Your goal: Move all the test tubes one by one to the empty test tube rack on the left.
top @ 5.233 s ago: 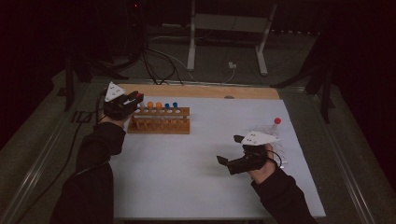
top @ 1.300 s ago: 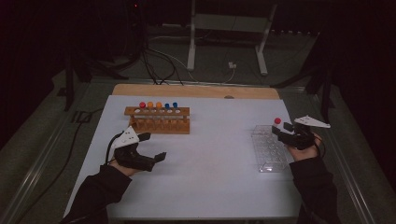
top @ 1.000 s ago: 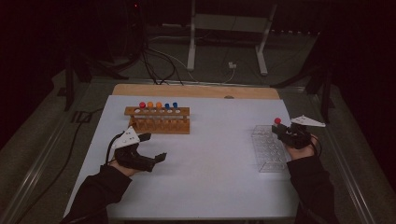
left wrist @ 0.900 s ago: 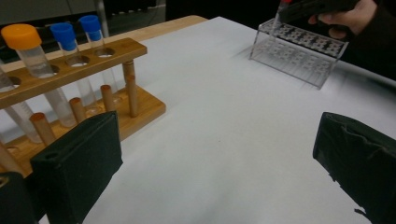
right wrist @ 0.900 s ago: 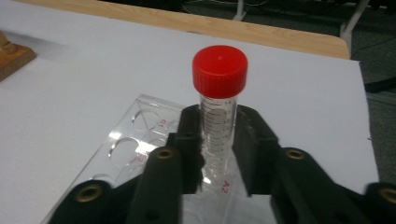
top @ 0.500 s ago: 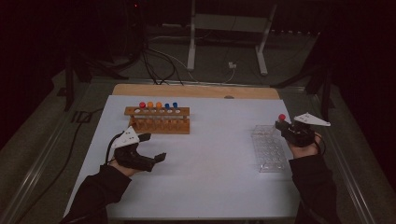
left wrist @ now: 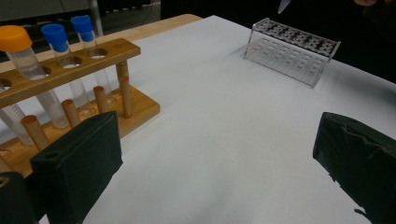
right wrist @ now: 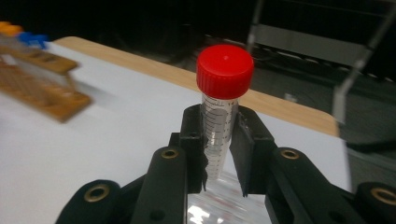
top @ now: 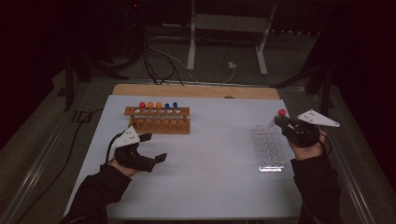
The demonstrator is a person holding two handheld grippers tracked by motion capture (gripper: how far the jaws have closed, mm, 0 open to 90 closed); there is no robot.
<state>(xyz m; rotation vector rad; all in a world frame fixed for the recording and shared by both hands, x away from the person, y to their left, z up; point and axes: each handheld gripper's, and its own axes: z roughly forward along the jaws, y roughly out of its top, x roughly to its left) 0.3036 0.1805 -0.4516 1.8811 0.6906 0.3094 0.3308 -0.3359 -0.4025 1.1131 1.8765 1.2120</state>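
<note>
High view: right gripper (top: 282, 122) at the table's right side, clamped on a red-capped tube (top: 279, 115), raised above the far end of the clear plastic rack (top: 270, 150). Tube tilted, cap uppermost, lower end just over the rack's far edge; whether touching it, cannot tell. Jaws just closing within the last second, tube between them. Right gripper view: black pads (right wrist: 243, 140) pressed on either side of the tube (right wrist: 219, 126), graduation marks legible on the clear wall, red cap well clear above the pads, lower end blurred against the clear rack (right wrist: 219, 205) beneath. Left gripper (top: 154, 148) low over the white table cover (top: 219, 186) at the near left, held in a hand, jaws spread wide, nothing between them. Left gripper view: two black pads (left wrist: 79, 172) far apart with bare white surface between. Wooden rack (top: 159, 120) just beyond the left gripper, toward the far left of the cover, holding capped tubes in a row: one red, two orange, two blue. Close in the left gripper view, wooden rack (left wrist: 70, 88) with an orange-capped and two blue-capped tubes upright in its holes. Clear rack (left wrist: 292, 53) farther off across the white surface, well apart from the wooden one.
</note>
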